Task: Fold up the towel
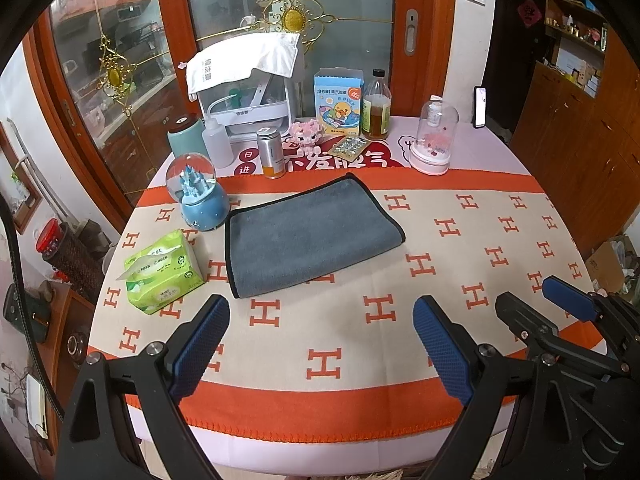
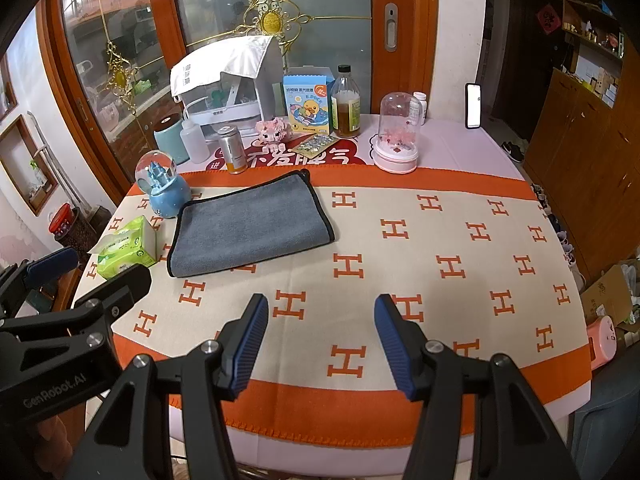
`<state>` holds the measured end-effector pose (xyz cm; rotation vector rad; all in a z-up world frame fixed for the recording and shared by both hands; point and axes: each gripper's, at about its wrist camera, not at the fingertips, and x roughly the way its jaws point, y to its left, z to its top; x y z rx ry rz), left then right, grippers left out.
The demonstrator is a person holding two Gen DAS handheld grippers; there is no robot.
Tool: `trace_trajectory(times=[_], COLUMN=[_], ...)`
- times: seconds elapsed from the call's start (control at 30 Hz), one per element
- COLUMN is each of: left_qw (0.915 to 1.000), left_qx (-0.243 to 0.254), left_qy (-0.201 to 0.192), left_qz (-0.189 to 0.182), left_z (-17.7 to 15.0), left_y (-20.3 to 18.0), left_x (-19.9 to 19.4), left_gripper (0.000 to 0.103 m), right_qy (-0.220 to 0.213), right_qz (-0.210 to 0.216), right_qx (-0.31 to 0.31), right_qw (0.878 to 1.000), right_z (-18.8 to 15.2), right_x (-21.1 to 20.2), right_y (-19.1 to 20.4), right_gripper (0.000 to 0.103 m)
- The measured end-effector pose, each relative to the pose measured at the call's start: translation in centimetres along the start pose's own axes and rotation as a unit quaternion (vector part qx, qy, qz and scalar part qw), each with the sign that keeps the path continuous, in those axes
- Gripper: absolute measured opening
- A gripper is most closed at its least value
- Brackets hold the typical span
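Observation:
A grey towel (image 1: 308, 236) with black edging lies folded flat on the orange and cream cloth of the table; it also shows in the right wrist view (image 2: 252, 224). My left gripper (image 1: 320, 336) is open and empty, above the table's near edge, short of the towel. My right gripper (image 2: 322, 332) is open and empty, near the front edge, to the right of the towel. The right gripper (image 1: 560, 304) shows at the right of the left wrist view, and the left gripper (image 2: 80, 276) shows at the left of the right wrist view.
A green tissue pack (image 1: 160, 272) and a blue snow globe (image 1: 200, 196) sit left of the towel. Bottles, a can (image 1: 272, 152), a box (image 1: 338, 102), a pink dome (image 1: 434, 140) and a white appliance (image 1: 244, 92) line the back. A phone (image 1: 480, 106) leans at the wall.

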<state>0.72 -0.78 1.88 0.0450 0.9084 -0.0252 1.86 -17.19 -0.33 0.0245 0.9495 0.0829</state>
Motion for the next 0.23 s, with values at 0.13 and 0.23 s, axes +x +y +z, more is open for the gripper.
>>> trace_trajectory(times=[0.13,0.23], left_qw=[1.0000,1.0000], left_qx=[0.001,0.002], left_qy=[0.002,0.002], left_qz=[-0.001,-0.001], left_z=[0.02,0.06], left_y=[-0.04,-0.03], left_x=[0.04,0.05], left_gripper=[0.093,0.093], right_qy=[0.001,0.001], right_qz=[0.000,0.000], right_qx=[0.000,0.000], right_qw=[1.000,1.000], right_z=[0.06,0.10], right_x=[0.08,0.10], right_y=[0.05,-0.05], right_gripper=[0.056,0.056])
